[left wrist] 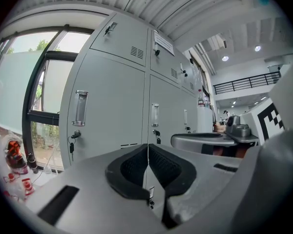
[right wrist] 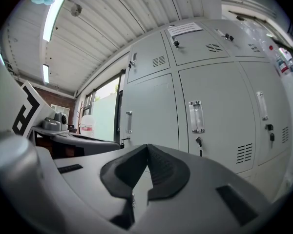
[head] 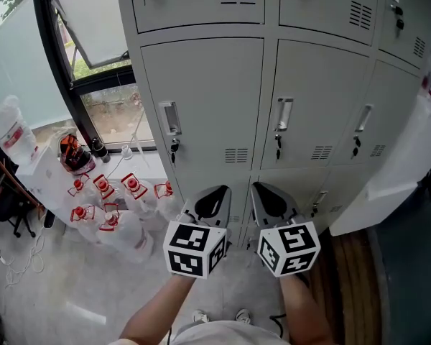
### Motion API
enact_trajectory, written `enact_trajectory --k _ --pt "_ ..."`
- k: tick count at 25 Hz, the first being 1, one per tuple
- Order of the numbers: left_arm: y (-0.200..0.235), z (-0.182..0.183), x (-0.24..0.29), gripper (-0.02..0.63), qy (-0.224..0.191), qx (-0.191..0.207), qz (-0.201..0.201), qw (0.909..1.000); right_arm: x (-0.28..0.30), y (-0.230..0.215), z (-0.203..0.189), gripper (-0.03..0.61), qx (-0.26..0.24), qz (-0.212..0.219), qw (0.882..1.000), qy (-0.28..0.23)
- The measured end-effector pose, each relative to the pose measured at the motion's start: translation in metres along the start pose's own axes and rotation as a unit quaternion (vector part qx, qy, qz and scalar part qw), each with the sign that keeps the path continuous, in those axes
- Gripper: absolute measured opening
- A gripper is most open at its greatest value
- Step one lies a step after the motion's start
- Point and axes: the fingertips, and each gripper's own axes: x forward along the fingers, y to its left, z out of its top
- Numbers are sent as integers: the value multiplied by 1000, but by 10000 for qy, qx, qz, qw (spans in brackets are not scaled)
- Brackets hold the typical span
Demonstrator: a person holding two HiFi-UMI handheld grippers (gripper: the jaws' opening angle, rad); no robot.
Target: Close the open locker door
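A row of grey lockers faces me, and the doors I see straight ahead are shut, with keys hanging under their handles. At the far right a pale panel stands out from the row at an angle; it looks like the open door. My left gripper and right gripper are held side by side just short of the lower lockers. Both are shut and hold nothing. The left gripper view shows pads closed together, and the right gripper view shows the same.
Several clear bottles with red caps stand on the floor at the left, under a window. A large plastic jug sits further left. A strip of wooden floor runs at the right. The person's shoes are below the grippers.
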Motion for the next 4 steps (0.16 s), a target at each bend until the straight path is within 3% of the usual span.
enact_trajectory --k 4 --pt "1 0 1 6 -2 7 -7 10000 2 0 0 6 -9 17 10000 -10"
